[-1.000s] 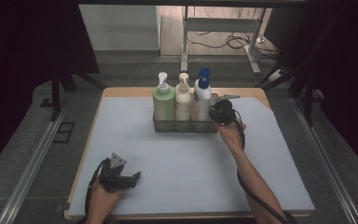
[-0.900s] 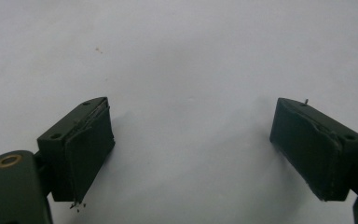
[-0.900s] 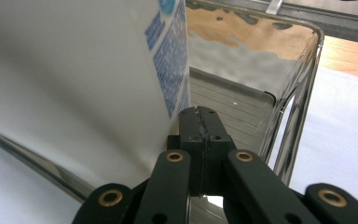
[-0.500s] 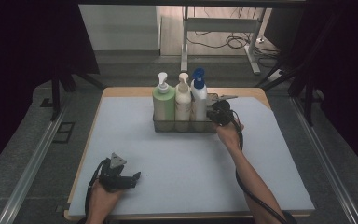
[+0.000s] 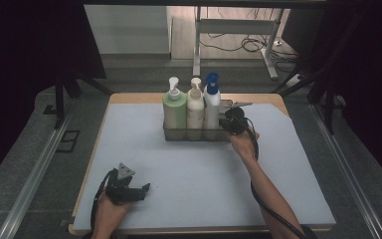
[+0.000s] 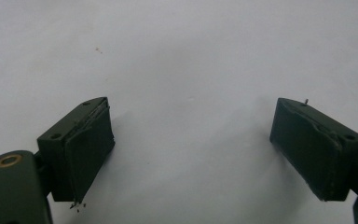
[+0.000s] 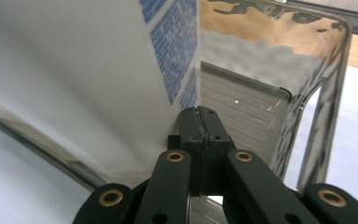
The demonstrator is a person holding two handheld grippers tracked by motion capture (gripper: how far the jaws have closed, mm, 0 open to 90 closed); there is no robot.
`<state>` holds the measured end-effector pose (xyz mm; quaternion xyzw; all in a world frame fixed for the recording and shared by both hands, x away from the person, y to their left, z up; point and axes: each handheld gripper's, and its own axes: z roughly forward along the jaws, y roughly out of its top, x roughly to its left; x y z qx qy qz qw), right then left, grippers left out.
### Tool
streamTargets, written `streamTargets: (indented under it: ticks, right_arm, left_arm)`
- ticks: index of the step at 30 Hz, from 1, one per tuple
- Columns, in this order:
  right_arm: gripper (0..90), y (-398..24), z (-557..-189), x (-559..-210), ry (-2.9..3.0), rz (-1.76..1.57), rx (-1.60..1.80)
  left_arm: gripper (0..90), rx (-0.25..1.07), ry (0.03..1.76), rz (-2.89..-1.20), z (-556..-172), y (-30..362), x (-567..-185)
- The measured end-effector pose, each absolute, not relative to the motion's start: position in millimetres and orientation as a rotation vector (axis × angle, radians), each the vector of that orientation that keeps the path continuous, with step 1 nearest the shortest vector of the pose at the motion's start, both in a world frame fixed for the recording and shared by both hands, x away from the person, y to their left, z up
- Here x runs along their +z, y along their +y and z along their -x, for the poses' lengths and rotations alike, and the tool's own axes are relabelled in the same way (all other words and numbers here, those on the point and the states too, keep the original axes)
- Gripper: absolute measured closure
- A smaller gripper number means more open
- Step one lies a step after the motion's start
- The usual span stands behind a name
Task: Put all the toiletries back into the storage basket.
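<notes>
Three pump bottles stand in a clear rack (image 5: 179,134) at the back of the table: a green one (image 5: 174,109), a cream one (image 5: 195,107) and a white one with a blue cap (image 5: 211,102). My right gripper (image 5: 229,122) is at the rack's right end, beside the white bottle. In the right gripper view its jaws (image 7: 200,121) are shut pad to pad inside the rack's clear wall (image 7: 326,70), close to the white bottle's printed side (image 7: 74,70); whether they pinch the thin wall I cannot tell. My left gripper (image 5: 142,189) rests near the front left, open over the bare mat (image 6: 191,149).
A pale blue mat (image 5: 194,179) covers the wooden table (image 5: 129,98). A metal frame (image 5: 229,30) and cables lie on the floor behind the table. Metal rails (image 5: 35,169) run along both sides.
The blue-capped bottle's top has shifted slightly left, closer to the cream bottle. Both hands have stayed where they were.
</notes>
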<state>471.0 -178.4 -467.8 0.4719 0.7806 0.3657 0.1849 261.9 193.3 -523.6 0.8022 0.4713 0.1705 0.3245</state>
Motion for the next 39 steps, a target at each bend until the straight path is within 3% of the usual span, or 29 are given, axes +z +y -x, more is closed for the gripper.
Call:
streamTargets:
  ticks: [17, 39]
  right_arm:
    - [88.2, -177.6, -468.3, -468.0, 2.209, -1.312, 1.040]
    - [56.6, -190.5, -459.9, -454.2, 2.191, -1.288, 1.061]
  left_arm:
    - [12.7, 0.447, 1.236, -2.103, -261.9, 193.3, -523.6]
    - [12.7, 0.447, 1.236, -2.104, -261.9, 193.3, -523.6]
